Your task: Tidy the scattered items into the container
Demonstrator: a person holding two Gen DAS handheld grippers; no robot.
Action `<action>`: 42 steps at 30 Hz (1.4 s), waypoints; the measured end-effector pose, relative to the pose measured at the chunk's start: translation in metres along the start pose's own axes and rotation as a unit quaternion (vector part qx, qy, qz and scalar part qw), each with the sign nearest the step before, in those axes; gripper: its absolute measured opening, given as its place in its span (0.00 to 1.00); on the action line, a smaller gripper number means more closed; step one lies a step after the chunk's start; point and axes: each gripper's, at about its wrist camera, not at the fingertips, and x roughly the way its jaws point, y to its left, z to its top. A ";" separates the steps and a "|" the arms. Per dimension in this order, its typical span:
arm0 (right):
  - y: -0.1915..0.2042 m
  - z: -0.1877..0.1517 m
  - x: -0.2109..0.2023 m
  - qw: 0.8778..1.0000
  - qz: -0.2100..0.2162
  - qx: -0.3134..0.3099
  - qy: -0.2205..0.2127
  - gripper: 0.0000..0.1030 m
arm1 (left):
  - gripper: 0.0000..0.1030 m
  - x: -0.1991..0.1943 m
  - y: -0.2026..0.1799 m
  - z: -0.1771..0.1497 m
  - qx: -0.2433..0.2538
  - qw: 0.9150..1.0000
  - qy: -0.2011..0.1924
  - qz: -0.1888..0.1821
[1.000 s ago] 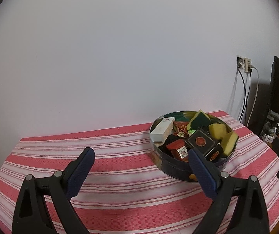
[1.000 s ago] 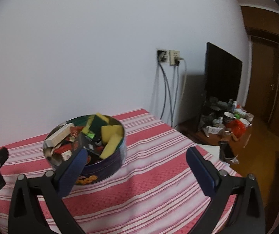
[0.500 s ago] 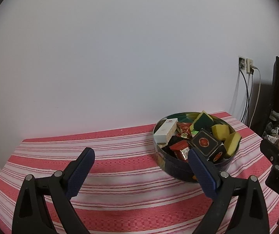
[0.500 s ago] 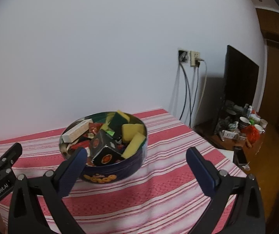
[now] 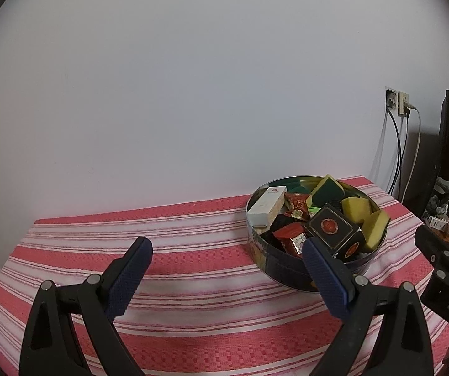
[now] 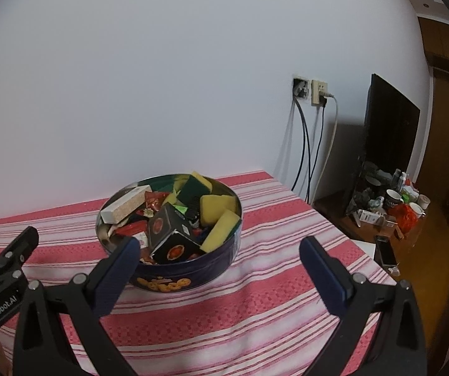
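1. The left hand-held gripper (image 5: 226, 269) hung above the striped cloth of the table (image 5: 193, 250) with its jaws spread wide and nothing between them. That suggested it had no item left to carry.
2. The right hand-held gripper (image 6: 218, 266) was likewise released and empty, held back from the round tin (image 6: 187, 274) rather than over it. This read as a pull-away stance, not a reach.
3. The tin stood toward the far right part of the table, near the wall. It was a dark blue container with orange lettering on its side.
4. It was heaped to the rim: a white box (image 6: 127, 208) leaned on the left edge, a black cube box (image 6: 169, 235) sat tilted in front, and yellow-green sponges (image 6: 216, 206) stood on the right.
5. No loose item showed on the cloth in either view, so the tidying looked finished or nearly so.
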 end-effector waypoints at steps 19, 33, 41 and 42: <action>-0.002 0.003 -0.003 1.000 -0.003 0.008 -0.007 1.00 | 0.95 -0.006 -0.001 0.005 0.000 1.000 -0.008 -0.021; 0.008 0.006 -0.001 1.000 -0.001 -0.001 -0.009 1.00 | 0.95 -0.005 0.001 0.008 -0.001 1.000 -0.010 -0.018; 0.003 0.005 -0.002 1.000 -0.004 0.005 -0.012 1.00 | 0.95 -0.011 -0.004 0.020 -0.001 0.999 -0.031 -0.018; 0.001 0.006 -0.001 1.000 -0.004 0.007 -0.013 1.00 | 0.95 -0.012 -0.005 0.021 0.000 0.999 -0.032 -0.019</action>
